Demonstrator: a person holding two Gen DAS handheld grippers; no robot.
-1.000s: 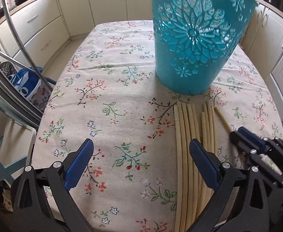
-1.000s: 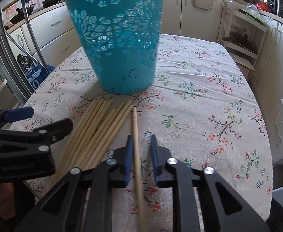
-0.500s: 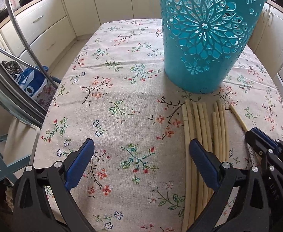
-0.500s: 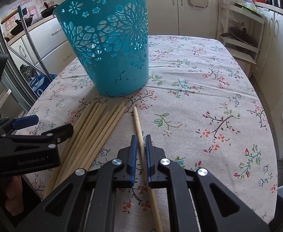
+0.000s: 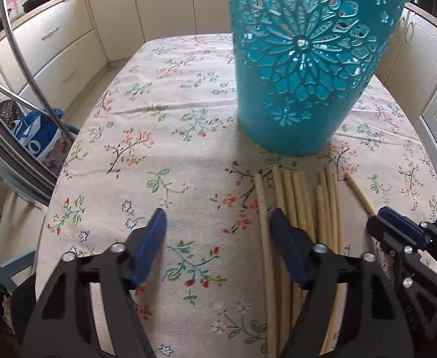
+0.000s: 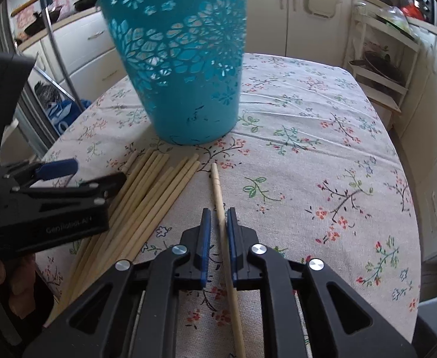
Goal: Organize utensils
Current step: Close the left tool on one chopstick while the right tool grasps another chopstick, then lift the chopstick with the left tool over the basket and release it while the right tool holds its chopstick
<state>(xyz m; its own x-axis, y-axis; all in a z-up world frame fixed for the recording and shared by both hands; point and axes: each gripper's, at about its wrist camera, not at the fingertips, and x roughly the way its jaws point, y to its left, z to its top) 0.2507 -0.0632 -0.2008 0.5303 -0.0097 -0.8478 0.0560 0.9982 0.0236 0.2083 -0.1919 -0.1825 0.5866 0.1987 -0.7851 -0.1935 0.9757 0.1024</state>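
A teal cut-out basket (image 5: 305,68) stands upright on the floral tablecloth (image 5: 164,137); it also shows in the right wrist view (image 6: 185,68). Several wooden chopsticks (image 5: 302,208) lie in a bundle in front of it, also in the right wrist view (image 6: 147,191). One chopstick (image 6: 218,191) lies apart to the right, and my right gripper (image 6: 217,226) is shut on it. My left gripper (image 5: 218,226) is open and empty, its right finger over the left edge of the bundle. The right gripper also shows in the left wrist view (image 5: 397,232).
Cream kitchen cabinets (image 5: 69,44) surround the table. A blue bag (image 5: 36,137) and a metal frame (image 5: 18,59) stand at the left. A white rack (image 6: 379,59) stands at the back right. The table edge (image 6: 409,238) runs close on the right.
My right gripper closed on the single chopstick. My left gripper narrowed its opening and moved forward towards the basket.
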